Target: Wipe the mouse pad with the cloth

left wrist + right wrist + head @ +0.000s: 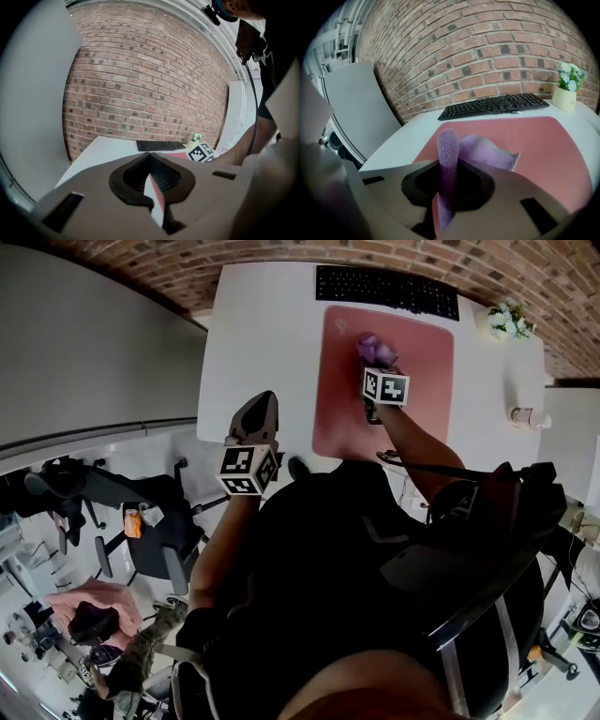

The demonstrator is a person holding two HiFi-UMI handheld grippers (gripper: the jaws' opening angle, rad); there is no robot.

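Black keyboard [387, 290] and flowerpot [507, 322] (white) on desk [262, 343].

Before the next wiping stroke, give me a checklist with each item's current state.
1. Cloth gripped: the right gripper is shut on the purple cloth. Ok.
2. Cloth on target: its free end lies on the pink mouse pad. Ok.
3. Pad ahead of the cloth bare: ok.
4. Keyboard off the pad: it sits beyond the far edge. Ok.
5. Left gripper out of the way: it is shut, holds nothing, and is over the white table left of the pad. Ok.
6. Pad secured against sliding: nothing holds it down. Cannot tell.
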